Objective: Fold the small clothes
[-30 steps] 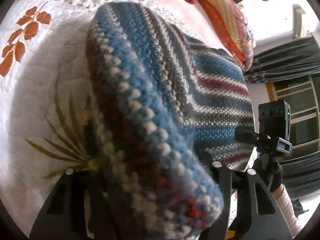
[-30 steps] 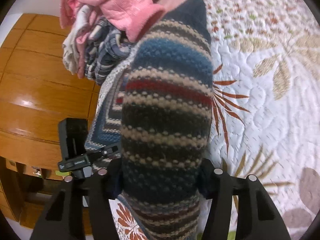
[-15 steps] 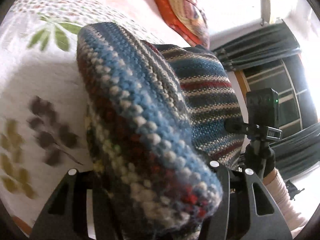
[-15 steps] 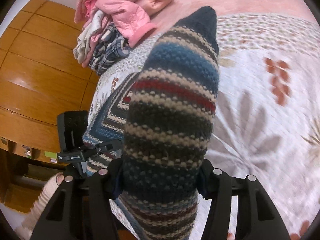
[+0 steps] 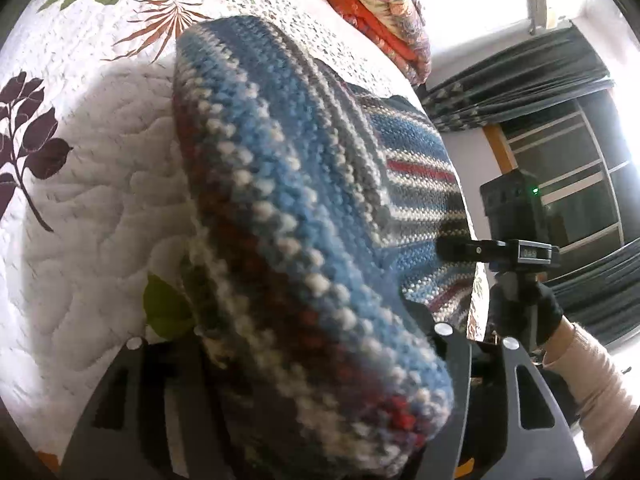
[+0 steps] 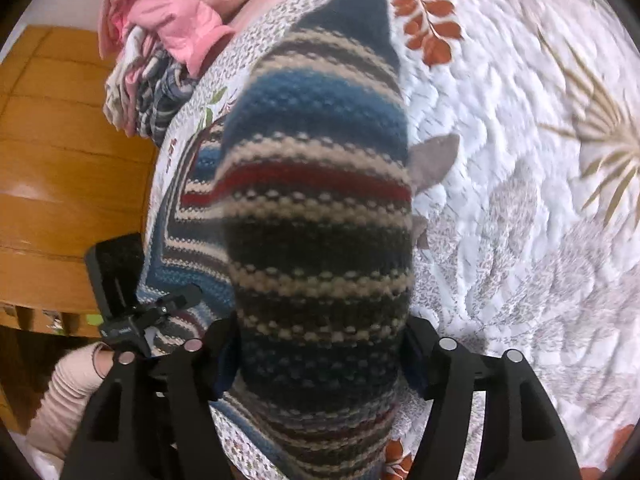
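On the leaf-print quilt [image 6: 520,220], both grippers [image 5: 304,360] [image 6: 320,344] pinch the striped knit [image 6: 320,200] by neighbouring edges, lifting it for folding.

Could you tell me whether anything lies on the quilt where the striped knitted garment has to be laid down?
Nothing visible does. Both the left gripper and right gripper clamp the blue, red and cream striped knitted garment, and the white leaf-print quilt beside it looks bare.
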A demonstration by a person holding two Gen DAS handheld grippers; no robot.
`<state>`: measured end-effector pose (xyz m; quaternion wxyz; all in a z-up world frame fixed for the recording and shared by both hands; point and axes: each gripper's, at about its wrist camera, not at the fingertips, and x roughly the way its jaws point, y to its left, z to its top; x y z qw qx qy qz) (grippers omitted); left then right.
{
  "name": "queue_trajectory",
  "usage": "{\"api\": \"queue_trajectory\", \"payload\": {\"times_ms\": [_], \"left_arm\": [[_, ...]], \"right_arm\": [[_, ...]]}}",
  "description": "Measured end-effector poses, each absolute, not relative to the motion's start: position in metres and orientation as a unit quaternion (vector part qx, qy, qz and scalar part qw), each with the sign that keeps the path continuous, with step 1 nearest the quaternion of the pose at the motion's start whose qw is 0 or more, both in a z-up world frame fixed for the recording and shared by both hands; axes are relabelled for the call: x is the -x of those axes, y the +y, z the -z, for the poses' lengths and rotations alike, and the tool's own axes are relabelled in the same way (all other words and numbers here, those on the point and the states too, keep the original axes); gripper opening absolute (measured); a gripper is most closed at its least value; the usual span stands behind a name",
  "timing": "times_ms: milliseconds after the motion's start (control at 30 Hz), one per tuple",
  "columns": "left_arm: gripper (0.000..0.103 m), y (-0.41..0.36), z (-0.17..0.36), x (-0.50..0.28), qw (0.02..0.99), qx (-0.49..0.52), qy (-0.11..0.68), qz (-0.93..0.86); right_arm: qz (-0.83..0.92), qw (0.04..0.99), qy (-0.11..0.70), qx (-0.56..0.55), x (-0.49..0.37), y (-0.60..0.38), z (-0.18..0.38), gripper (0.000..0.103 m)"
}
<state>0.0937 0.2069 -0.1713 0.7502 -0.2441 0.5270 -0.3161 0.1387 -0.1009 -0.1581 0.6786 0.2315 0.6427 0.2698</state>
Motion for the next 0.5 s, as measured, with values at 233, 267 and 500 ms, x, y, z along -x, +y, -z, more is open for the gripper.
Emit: {"api": "queue_trajectory", "payload": {"times_ms": [233, 267, 500], "left_arm": [[0.064, 0.199, 0.142, -0.097, 0.757, 0.206, 0.564, 0.257], [0.064, 0.203, 0.134, -0.096, 0.763, 0.195, 0.565, 0.246], [0.065, 0.205, 0.049, -0.066, 0.84, 0.087, 0.507, 0.171]], "right_arm": [[-0.234, 0.706, 0.642, -0.188, -0.131, -0.095, 0.126, 0.074], [-0.227, 0.712, 0.641, -0.173, -0.129, -0.093, 0.117, 0.074], [-0.192, 0.76, 0.616, -0.085, -0.083, -0.082, 0.051, 0.074]]}}
